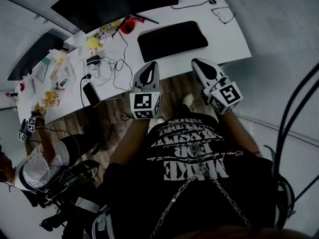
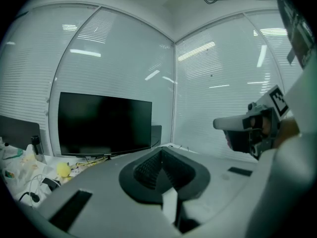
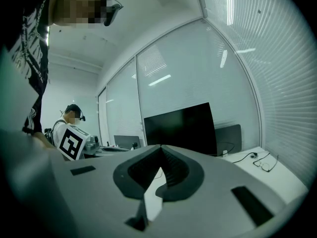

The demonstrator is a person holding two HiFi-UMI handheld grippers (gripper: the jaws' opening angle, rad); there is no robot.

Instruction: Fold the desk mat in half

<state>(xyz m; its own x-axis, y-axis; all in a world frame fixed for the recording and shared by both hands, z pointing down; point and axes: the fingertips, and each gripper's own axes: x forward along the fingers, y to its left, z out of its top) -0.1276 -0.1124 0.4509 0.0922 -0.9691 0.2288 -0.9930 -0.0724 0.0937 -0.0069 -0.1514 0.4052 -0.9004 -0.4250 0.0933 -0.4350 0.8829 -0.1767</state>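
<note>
Black printed shirt [image 1: 192, 153] right under the lens. Just ahead, left tool [image 1: 150, 66] and right tool [image 1: 199, 63], each with jaws pressed together on nothing, held side by side and apart, tips toward the near edge of the white table [image 1: 229, 41]. Beyond both tips, black desk mat [image 1: 172, 40] lying flat on the table, untouched. Left of the left tool, tangled cables [image 1: 112, 66] and a phone [image 1: 91, 93]. Farther off, dark monitor [image 1: 114, 1]; glasses [image 1: 224, 15] beyond the right tool.
</note>
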